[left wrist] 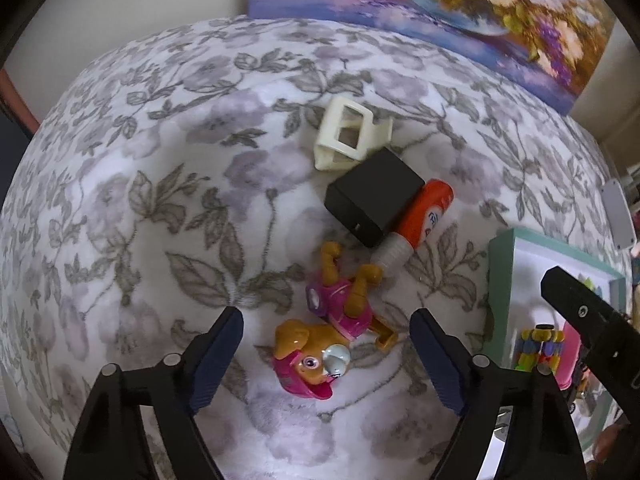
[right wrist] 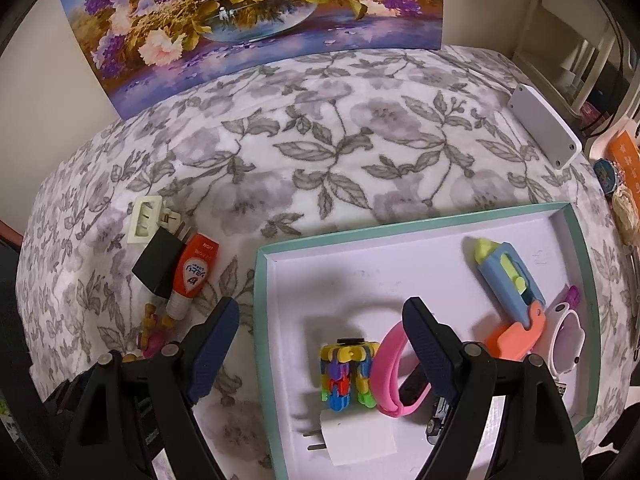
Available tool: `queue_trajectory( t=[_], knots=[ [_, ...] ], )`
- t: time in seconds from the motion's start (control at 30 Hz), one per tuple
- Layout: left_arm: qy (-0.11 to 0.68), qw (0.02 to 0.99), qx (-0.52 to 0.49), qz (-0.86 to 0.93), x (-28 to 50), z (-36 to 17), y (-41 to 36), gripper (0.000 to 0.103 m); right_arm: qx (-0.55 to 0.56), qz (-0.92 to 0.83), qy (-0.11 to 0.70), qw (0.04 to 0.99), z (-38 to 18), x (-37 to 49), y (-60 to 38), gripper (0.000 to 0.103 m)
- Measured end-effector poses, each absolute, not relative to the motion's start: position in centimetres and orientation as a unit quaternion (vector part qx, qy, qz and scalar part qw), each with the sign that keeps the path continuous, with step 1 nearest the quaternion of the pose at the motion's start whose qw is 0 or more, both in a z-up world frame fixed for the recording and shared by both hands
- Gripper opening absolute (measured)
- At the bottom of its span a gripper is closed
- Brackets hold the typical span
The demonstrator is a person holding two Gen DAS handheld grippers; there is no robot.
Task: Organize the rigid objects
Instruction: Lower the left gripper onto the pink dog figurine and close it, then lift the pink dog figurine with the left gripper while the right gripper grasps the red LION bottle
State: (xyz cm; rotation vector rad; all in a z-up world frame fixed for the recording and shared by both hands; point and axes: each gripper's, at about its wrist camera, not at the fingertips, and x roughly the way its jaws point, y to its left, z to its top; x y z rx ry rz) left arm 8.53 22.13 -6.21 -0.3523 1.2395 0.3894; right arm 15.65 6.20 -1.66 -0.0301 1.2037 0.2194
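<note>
pink and tan, the toy pup (left wrist: 320, 332) lay on the floral blanket (left wrist: 160, 184) between the spread fingers of your left gripper (left wrist: 326, 354), not yet grasped. behind it the black charger (left wrist: 372, 198), orange glue tube (left wrist: 424, 216) and cream adapter (left wrist: 346, 138) also waited outside. your right gripper (right wrist: 320, 344) hung released and empty over the teal tray (right wrist: 264, 320), which already held the linked block toy (right wrist: 348, 376), pink band (right wrist: 394, 372), white plug (right wrist: 356, 442) and blue cutter (right wrist: 508, 276). roughly half looked sorted.

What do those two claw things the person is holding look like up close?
Both look alike. The left gripper and the right gripper each have two matte black plastic arms with triangular cut-outs and round silver pivot pins. Their fingers carry dark navy, finely textured pads. No cables or markings show.
</note>
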Motion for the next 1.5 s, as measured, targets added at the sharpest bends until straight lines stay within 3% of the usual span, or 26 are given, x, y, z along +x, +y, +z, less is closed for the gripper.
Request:
queue_trajectory(
  t=[0.17,0.6,1.03,1.1,1.27,1.5],
  knots=[
    [0.581,0.778,-0.171,0.171,8.7,-6.9,22.1,0.067,-0.019,0.119,0.567,0.815,-1.9,15.4,7.1,0.084],
    [0.569,0.78,-0.201,0.169,8.2,-6.0,23.6,0.066,-0.016,0.129,0.567,0.814,-2.1,15.1,7.6,0.084],
    [0.527,0.766,-0.313,0.192,6.8,-5.1,29.6,0.066,-0.024,0.162,0.557,0.814,-2.2,14.9,10.1,0.084],
    [0.52,0.765,-0.325,0.194,6.7,-4.9,30.1,0.066,-0.028,0.165,0.554,0.815,-2.2,15.0,10.7,0.082],
    [0.513,0.764,-0.337,0.2,6.5,-4.7,30.9,0.066,-0.052,0.164,0.557,0.813,-3.0,15.3,12.3,0.062],
    [0.512,0.752,-0.367,0.195,6.1,-5.4,31.7,0.066,-0.078,0.17,0.552,0.813,-3.0,15.6,13.7,0.055]
  ],
)
